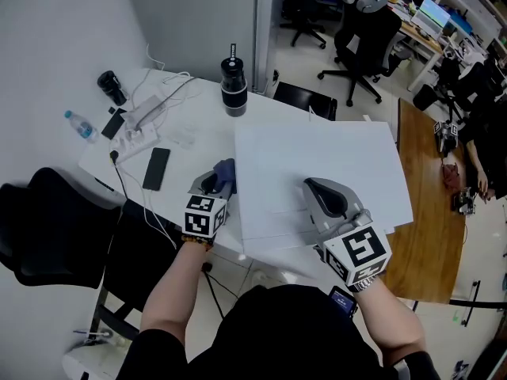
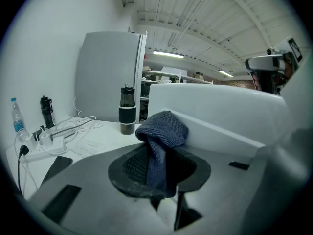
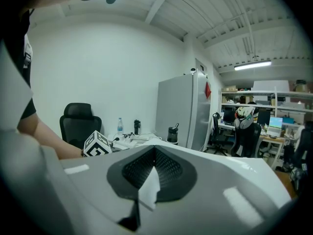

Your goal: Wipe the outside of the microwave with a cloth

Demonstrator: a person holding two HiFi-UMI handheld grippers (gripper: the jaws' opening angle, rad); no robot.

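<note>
While the left gripper (image 1: 219, 180) is clamping a dark blue knitted cloth (image 1: 227, 169) between its jaws, it is holding that cloth right at the left edge of the white microwave (image 1: 317, 161), middle of the head view. Whether cloth and side wall are touching is not clear. The right gripper (image 1: 317, 190) is hanging over the microwave's flat top near its front edge, jaws together with nothing between them.

The microwave is sitting near the front edge of a white table (image 1: 198, 109). A strip of bare tabletop is lying open left of the cloth, reaching to one black phone (image 1: 156, 168). A black chair (image 1: 47, 220) is crowding the table's lower-left edge, and a wooden table (image 1: 428, 212) is standing close on the right.

Counting: two grippers, each carrying one cube of black-and-white square markers; one cloth; one black tumbler with a white band (image 1: 233, 81) behind the microwave; one small black flask (image 1: 112, 87); one clear water bottle (image 1: 79, 125), its label too small to read; one white power strip (image 1: 136, 139) with cables.
</note>
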